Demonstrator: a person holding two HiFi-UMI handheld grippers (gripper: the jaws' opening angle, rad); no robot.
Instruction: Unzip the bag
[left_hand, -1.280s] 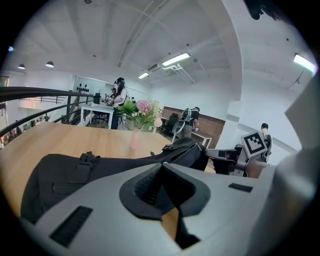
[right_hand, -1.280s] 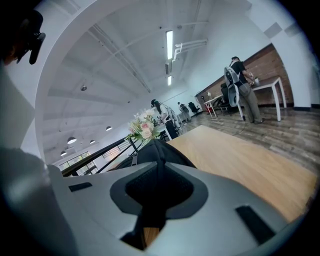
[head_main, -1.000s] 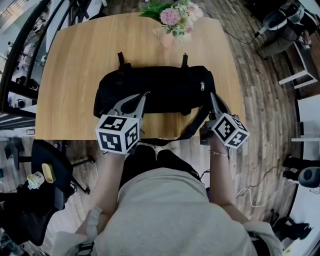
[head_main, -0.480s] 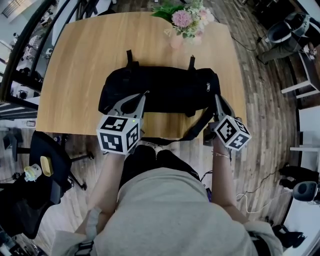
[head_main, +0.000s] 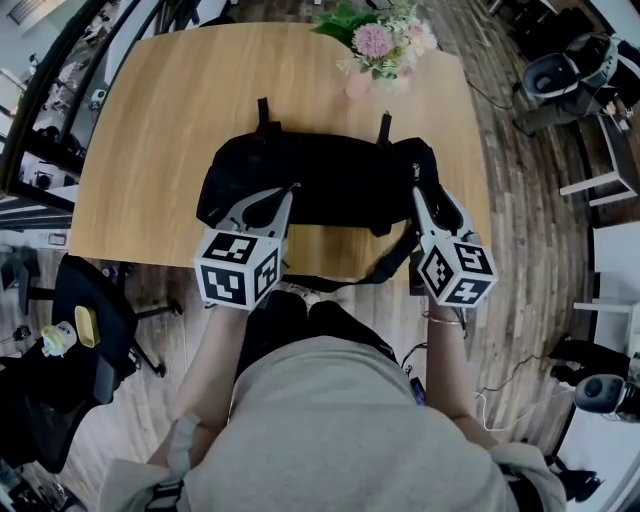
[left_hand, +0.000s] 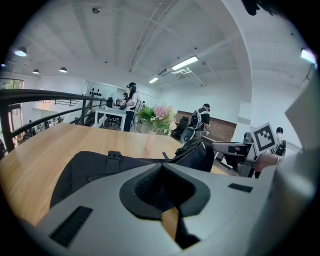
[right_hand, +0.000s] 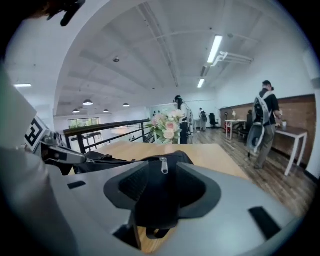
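A black bag (head_main: 330, 180) lies lengthwise on the wooden table (head_main: 150, 120), with its strap (head_main: 392, 262) hanging over the near edge. My left gripper (head_main: 291, 188) is shut, its tips resting against the bag's near side (left_hand: 100, 165). I cannot see if it pinches any fabric. My right gripper (head_main: 431, 196) is at the bag's right end and its jaws are opening. The bag's end (right_hand: 160, 200) sits between the jaws without being pressed. The silver zipper pull (right_hand: 161, 166) stands just past the right gripper (right_hand: 162, 175), and also shows from above (head_main: 416, 172).
A vase of pink flowers (head_main: 385, 45) stands at the table's far edge behind the bag. The table's near edge (head_main: 150, 255) runs just under both grippers. A black office chair (head_main: 95, 335) is on the floor to the left. People stand in the room beyond.
My right gripper has moved forward to the bag's right end and its jaws have spread apart. The left gripper has stayed in place, shut.
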